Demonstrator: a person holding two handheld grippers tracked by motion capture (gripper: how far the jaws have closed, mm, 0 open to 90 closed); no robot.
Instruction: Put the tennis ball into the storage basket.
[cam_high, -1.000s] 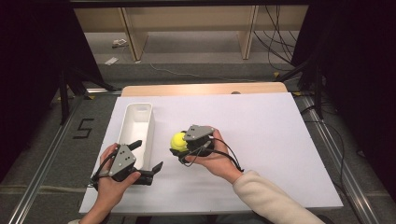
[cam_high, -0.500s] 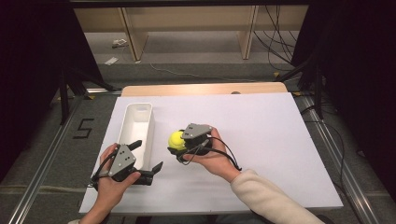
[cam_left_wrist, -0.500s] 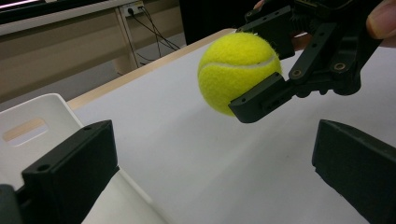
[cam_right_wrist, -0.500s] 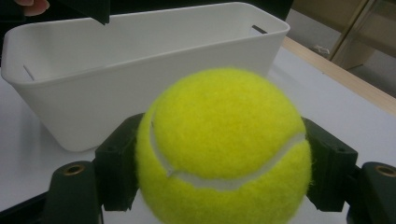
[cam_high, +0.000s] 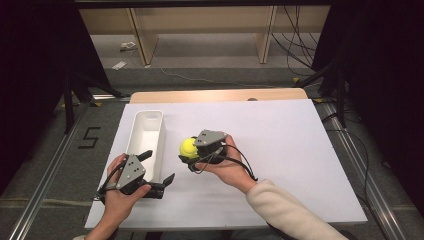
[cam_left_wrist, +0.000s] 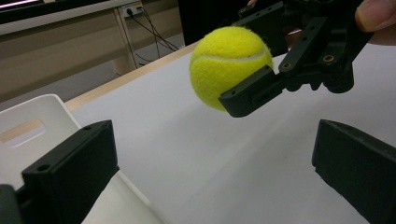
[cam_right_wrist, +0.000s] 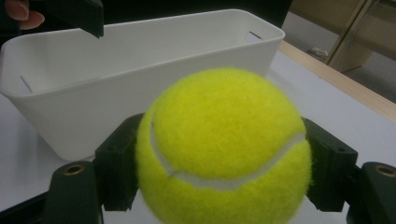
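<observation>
A yellow tennis ball (cam_high: 189, 145) is held just above the white table (cam_high: 280, 135), with my right gripper (cam_high: 185, 155) shut on it. In the right gripper view the ball (cam_right_wrist: 224, 140) sits between the two black jaws, and the white bin (cam_right_wrist: 140, 70) lies right behind it. My left gripper (cam_high: 159, 166) stands open at the near end of the bin (cam_high: 146, 137), one jaw over its rim. In the left gripper view the ball (cam_left_wrist: 229, 65) hangs ahead, pinched by the right gripper's fingers (cam_left_wrist: 252, 93), while my left gripper (cam_left_wrist: 215, 172) holds nothing.
The bin looks empty inside. A wooden strip (cam_high: 215, 95) edges the table's far side, and the floor beyond has shelf legs (cam_high: 142, 42) and cables. Open white surface lies to the right of the hands.
My right gripper has drifted slightly left toward the bin with the ball in it. The left gripper has stayed put.
</observation>
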